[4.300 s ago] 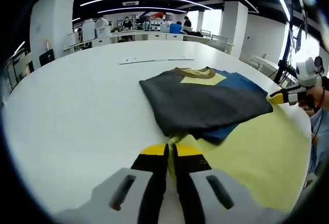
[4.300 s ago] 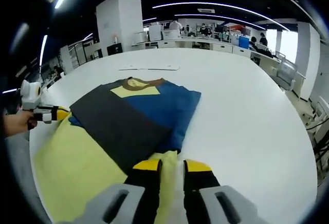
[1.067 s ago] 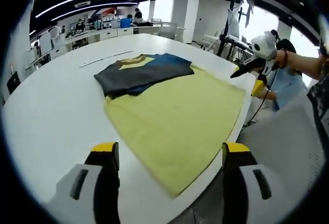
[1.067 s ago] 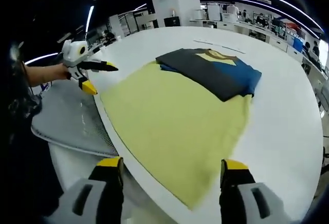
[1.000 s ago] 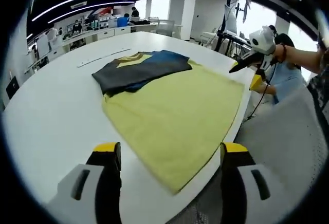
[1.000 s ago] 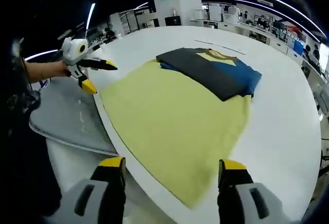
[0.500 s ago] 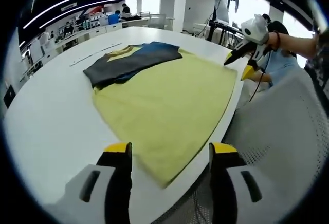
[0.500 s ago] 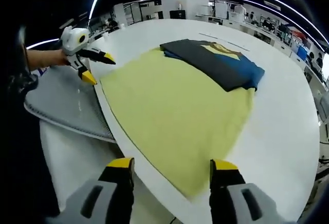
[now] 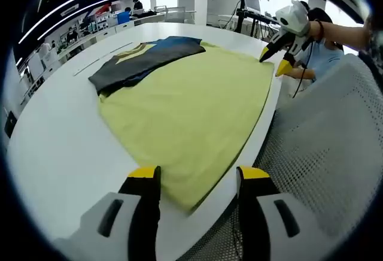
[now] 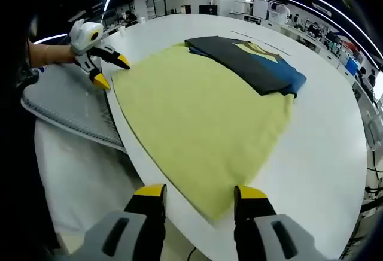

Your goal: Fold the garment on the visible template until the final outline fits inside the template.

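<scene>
So the garment (image 9: 146,60), a dark grey and blue shirt with a yellow bit at the collar, sits folded into a compact rectangle at the far end of the big yellow template (image 9: 191,108), and the template lies flat on the white counter (image 9: 54,147) with its near corner right at the counter edge. From here the shirt's far edge seems to hang a little past the yellow sheet onto the bare counter, though I can't be totally sure with the fisheye. The left hand-held gripper (image 9: 194,180) hovers over that near corner with its jaws apart and nothing between them, and the right hand-held gripper (image 10: 197,198) is the same deal, jaws spread and empty, just above the template's near point on its side. Each one also pops up at the edge of the other's view, beside a grey mesh chair (image 9: 323,147). My guess is the folding is basically done and this is the check stage; if that overhang is real, the next move is nudging the shirt fully onto the yellow sheet.
</scene>
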